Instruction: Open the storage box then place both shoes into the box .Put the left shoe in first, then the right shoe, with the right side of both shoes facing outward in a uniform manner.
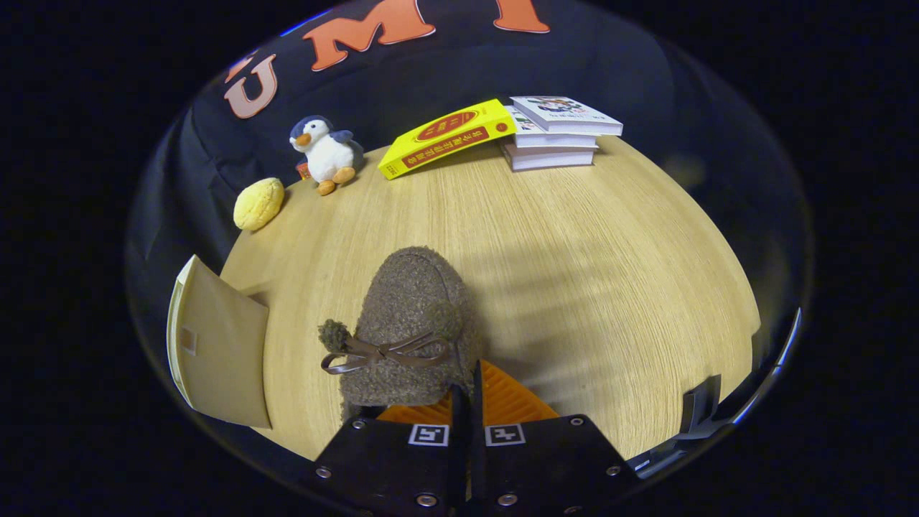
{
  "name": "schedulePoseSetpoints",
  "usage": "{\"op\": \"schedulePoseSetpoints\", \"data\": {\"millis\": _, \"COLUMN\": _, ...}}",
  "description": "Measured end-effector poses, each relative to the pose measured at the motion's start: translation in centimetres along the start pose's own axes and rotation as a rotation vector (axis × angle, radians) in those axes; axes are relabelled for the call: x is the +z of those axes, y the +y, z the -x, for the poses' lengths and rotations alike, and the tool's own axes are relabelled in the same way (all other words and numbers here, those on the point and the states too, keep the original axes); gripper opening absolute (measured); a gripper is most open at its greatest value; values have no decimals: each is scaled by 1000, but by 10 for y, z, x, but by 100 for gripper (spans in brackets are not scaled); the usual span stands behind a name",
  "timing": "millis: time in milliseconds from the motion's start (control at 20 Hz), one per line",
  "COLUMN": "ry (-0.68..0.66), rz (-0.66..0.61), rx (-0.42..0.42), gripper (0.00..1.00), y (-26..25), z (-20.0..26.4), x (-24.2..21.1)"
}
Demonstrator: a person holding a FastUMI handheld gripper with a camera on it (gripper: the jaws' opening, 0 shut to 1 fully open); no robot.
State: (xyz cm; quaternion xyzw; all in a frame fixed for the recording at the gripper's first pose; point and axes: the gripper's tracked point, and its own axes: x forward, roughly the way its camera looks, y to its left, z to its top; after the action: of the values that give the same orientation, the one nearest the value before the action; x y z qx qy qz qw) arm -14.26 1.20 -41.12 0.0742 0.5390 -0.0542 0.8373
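Observation:
A brown fuzzy shoe with a thin bow and pompoms sits just ahead of my fingers, its toe pointing away across the wooden table. My gripper is shut on the shoe's rear rim, the two fingers almost touching with the edge pinched between them. Whether the shoe rests on the table or hangs just above it is unclear. To the left of the shoe stands the beige storage box, with one flat panel facing me; its inside is hidden.
Along the far side of the table are a yellow round sponge-like lump, a penguin plush, a yellow book leaning on a stack of white books. A dark fixture stands at the table's near right edge.

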Motion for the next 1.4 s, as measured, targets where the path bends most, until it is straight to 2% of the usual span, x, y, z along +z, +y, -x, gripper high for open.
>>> {"op": "schedulePoseSetpoints", "data": {"millis": 350, "ry": -41, "rz": 68, "rx": 145, "gripper": 4, "y": 107, "z": 43, "x": 39}}
{"op": "schedulePoseSetpoints", "data": {"millis": 600, "ry": -28, "rz": 106, "rx": 229, "gripper": 4, "y": 180, "z": 64, "x": 43}}
{"op": "schedulePoseSetpoints", "data": {"millis": 850, "ry": 15, "rz": 136, "rx": 261, "gripper": 4, "y": 238, "z": 73, "x": 31}}
{"op": "schedulePoseSetpoints", "data": {"millis": 1100, "ry": 18, "rz": 113, "rx": 298, "gripper": 4, "y": 295, "z": 84, "x": 37}}
{"op": "schedulePoseSetpoints", "data": {"millis": 1400, "ry": 53, "rz": 109, "rx": 283, "gripper": 4, "y": 355, "z": 71, "x": 18}}
